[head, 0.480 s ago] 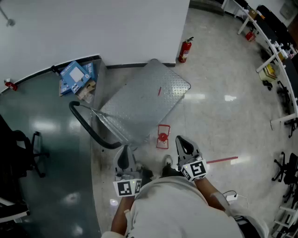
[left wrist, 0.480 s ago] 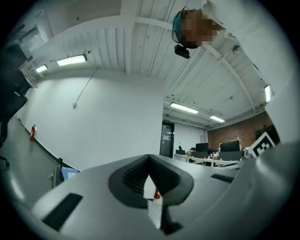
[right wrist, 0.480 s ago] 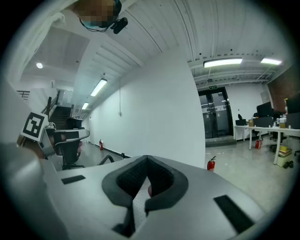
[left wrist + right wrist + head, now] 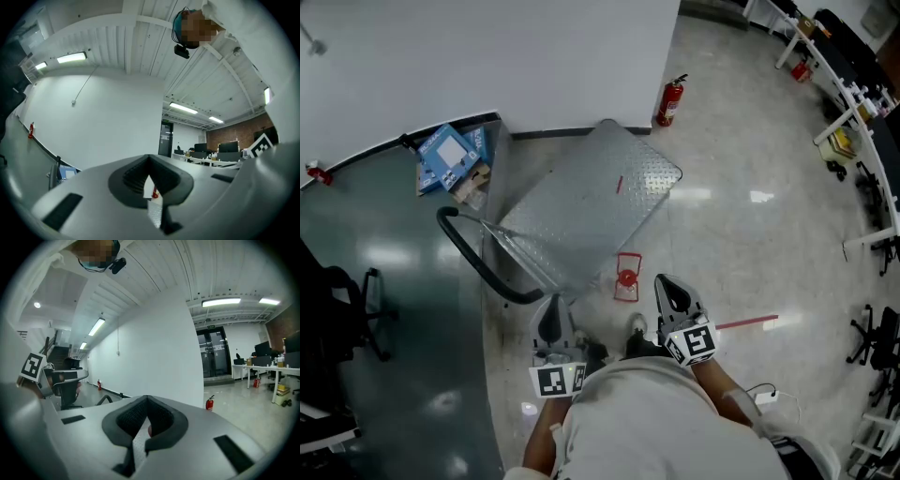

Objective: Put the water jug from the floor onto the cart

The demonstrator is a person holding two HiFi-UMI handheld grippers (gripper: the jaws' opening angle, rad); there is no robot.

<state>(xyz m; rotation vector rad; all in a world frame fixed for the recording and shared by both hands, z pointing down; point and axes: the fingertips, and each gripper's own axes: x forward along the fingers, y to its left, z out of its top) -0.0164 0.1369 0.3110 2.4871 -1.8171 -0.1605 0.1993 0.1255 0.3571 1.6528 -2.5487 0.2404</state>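
1. Right gripper (image 4: 673, 294) and left gripper (image 4: 548, 323): both clenched, nothing between the jaws, held close to the body.
2. Versus half a second back: no real change, only a slight shift of view. No approach begun, so the task is effectively at its start.
3. Water jug (image 4: 626, 277): probably the clear, red-capped item on the floor just ahead of the grippers, just beside the cart's near edge. Untouched.
4. Cart (image 4: 591, 197): nothing on the deck yet, black handle (image 4: 473, 258) at the left.
5. Fire extinguisher (image 4: 667, 101): at the far wall, well clear.
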